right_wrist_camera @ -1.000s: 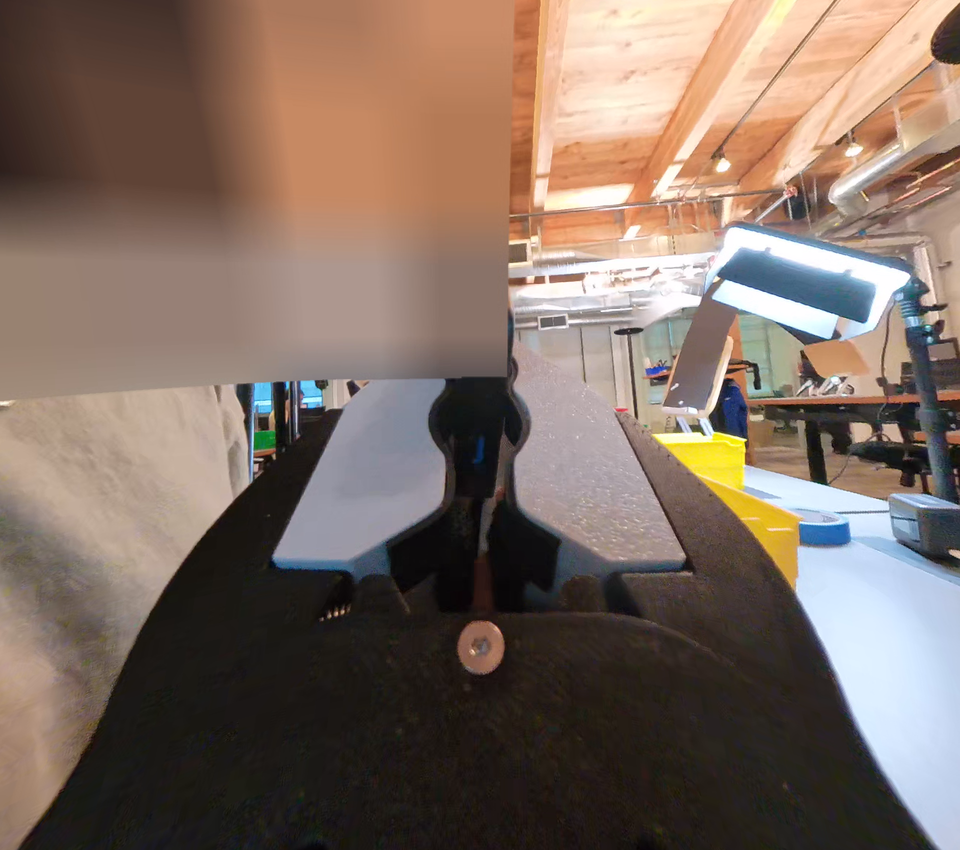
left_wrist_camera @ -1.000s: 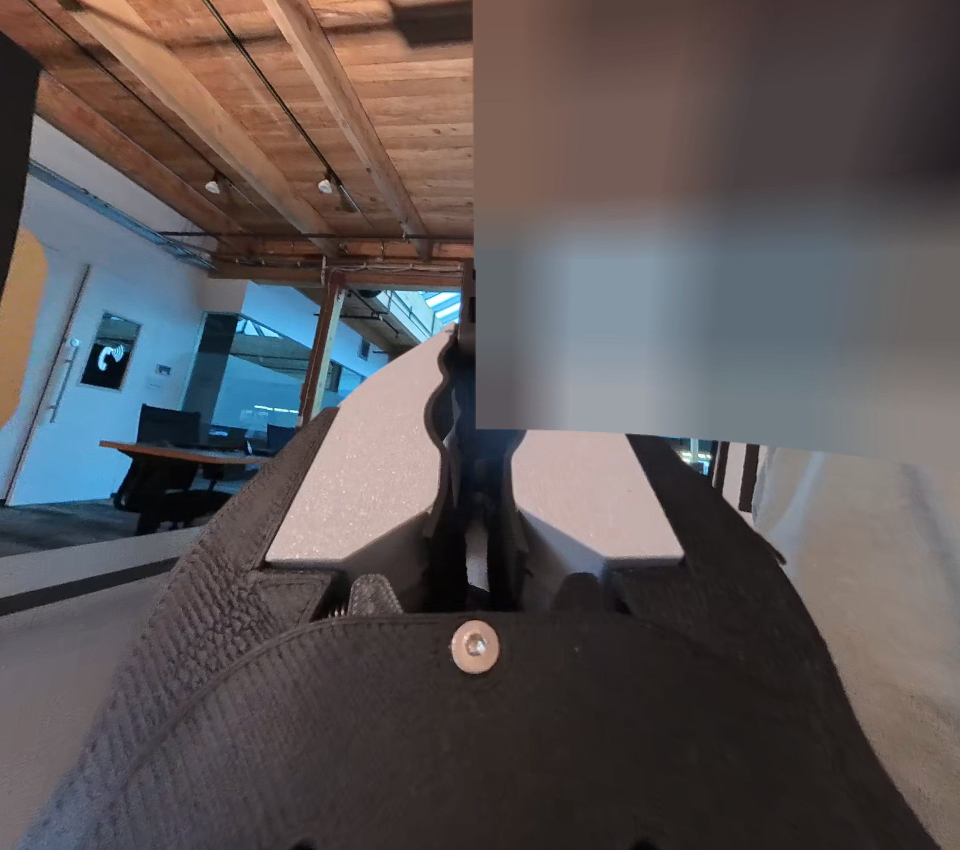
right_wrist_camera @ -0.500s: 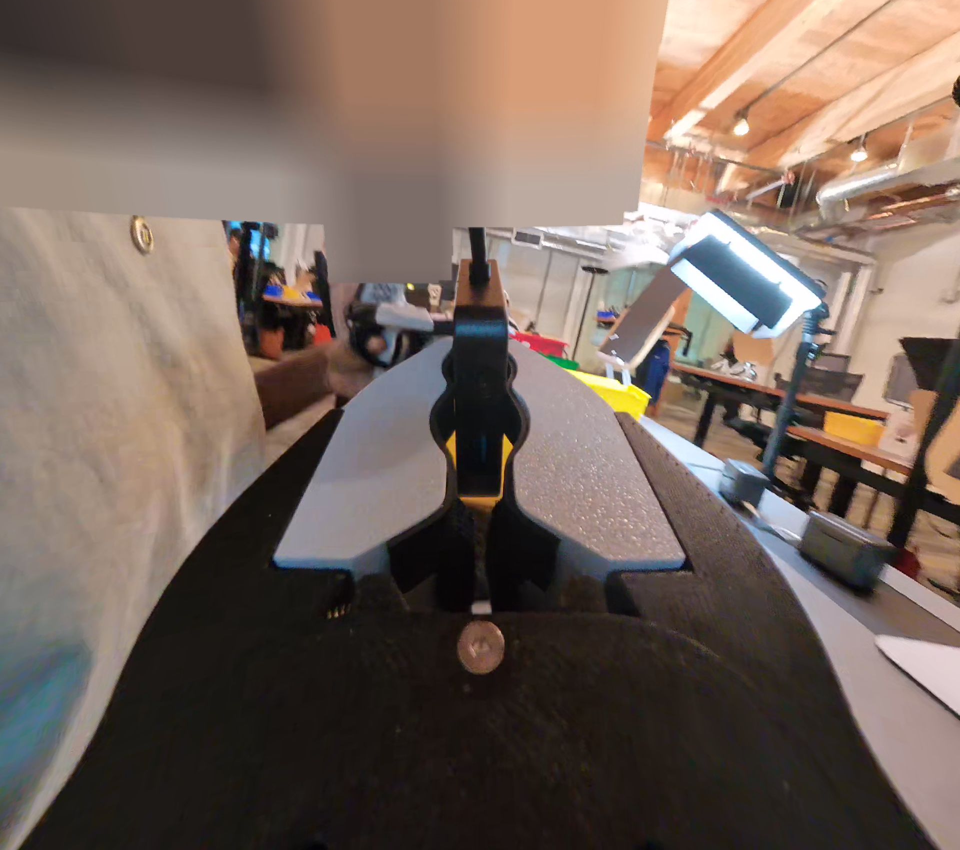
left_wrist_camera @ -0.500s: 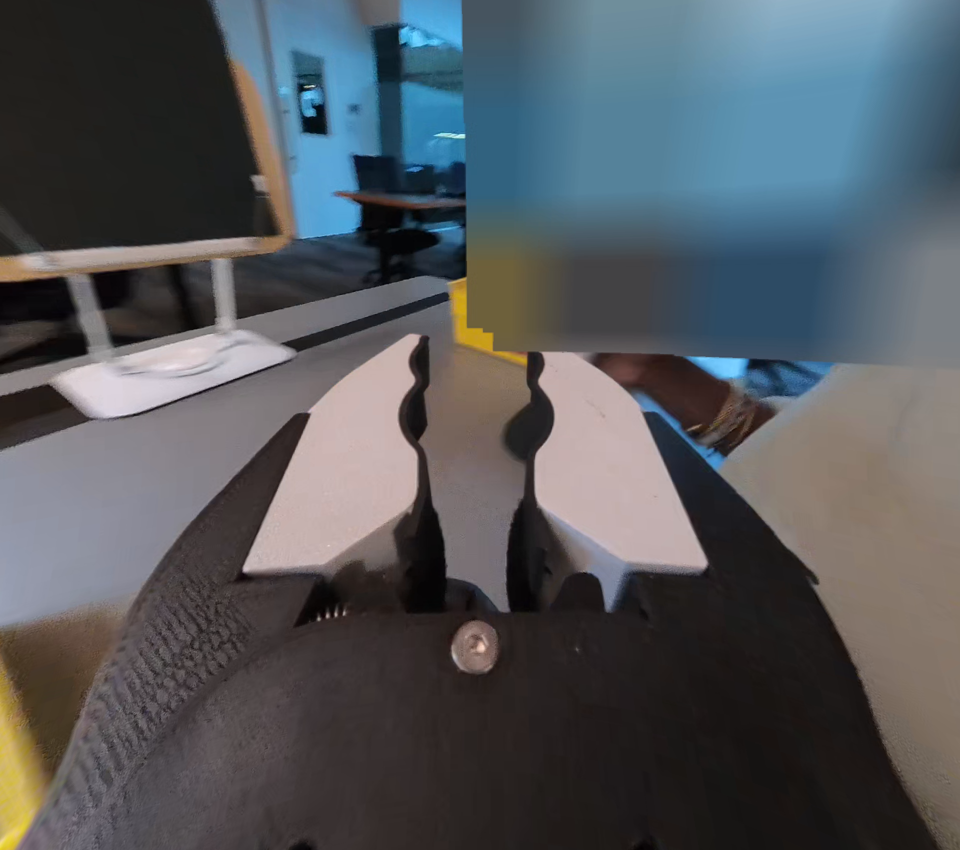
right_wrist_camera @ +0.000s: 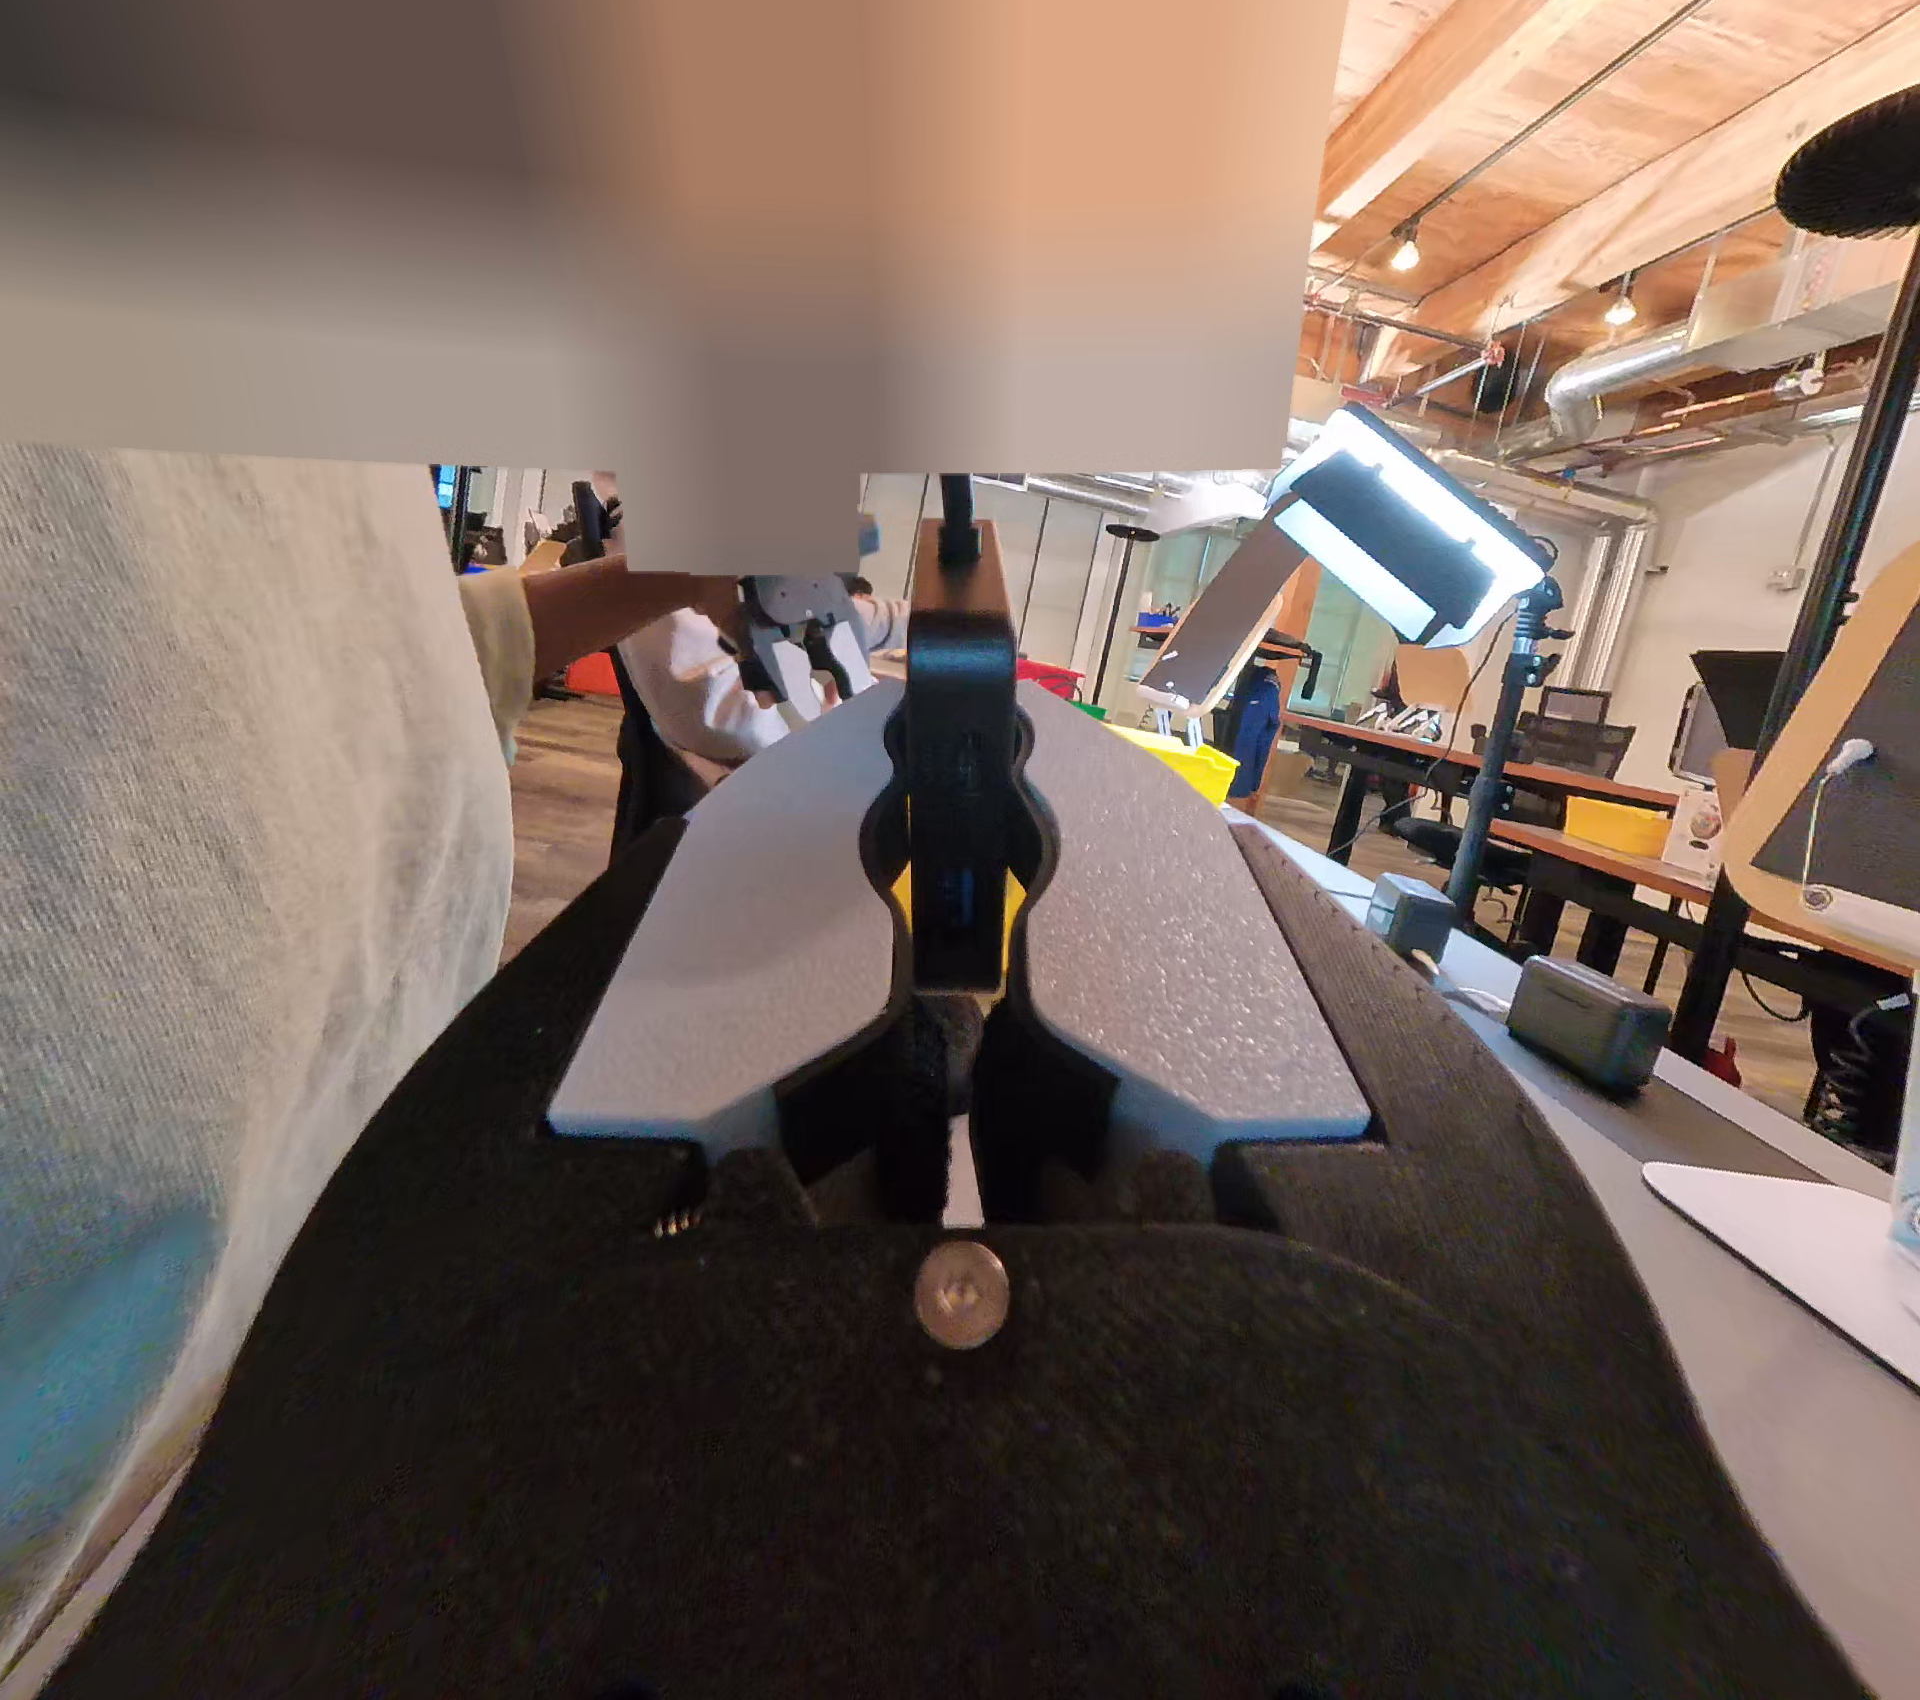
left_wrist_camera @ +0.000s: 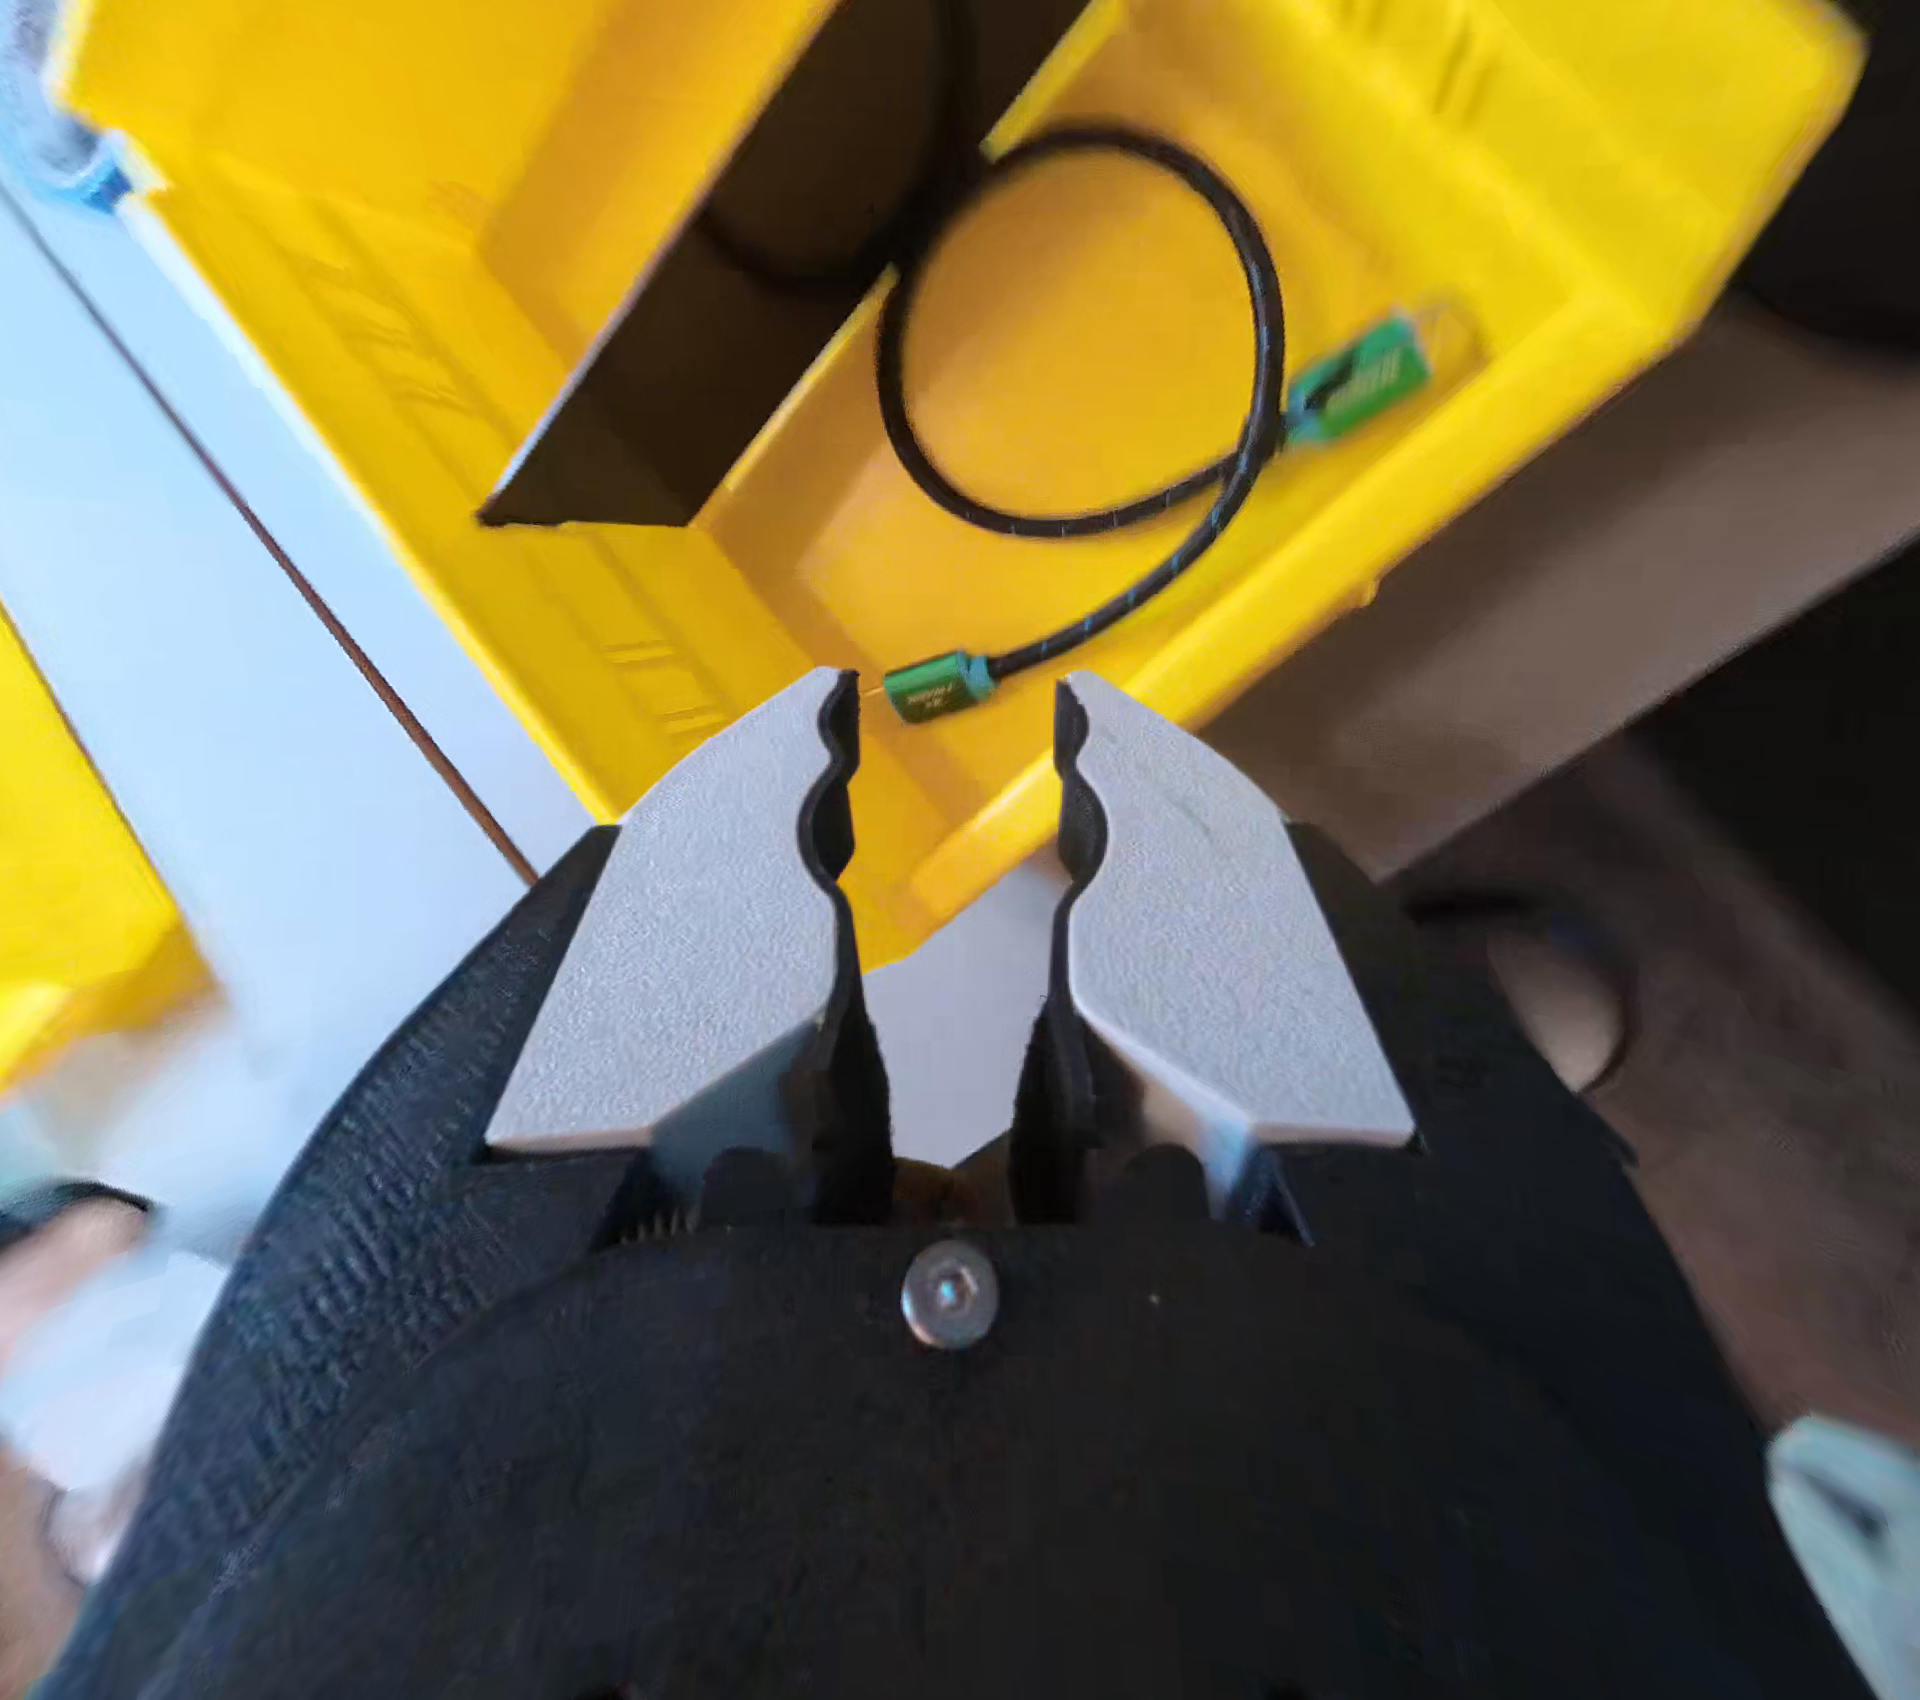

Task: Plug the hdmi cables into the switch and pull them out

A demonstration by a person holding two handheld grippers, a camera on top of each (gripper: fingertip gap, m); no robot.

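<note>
Left hand-held gripper hung with its jaws apart and nothing between them, just above the near green plug of a short braided cable. That cable lay looped on the floor of a yellow bin, its other green plug close to the bin's far wall. The bin sat at the edge of the white counter, its corner overhanging. Right hand-held gripper was clamped on a black box, probably the switch, held upright in the air with a dark lead leaving its top.

A grab from this angle could pinch the braid rather than the plug, or push the plug against the bin wall. The left view was smeared by motion. No ports on the box showed, and a blurred patch hid much of the right view.
</note>
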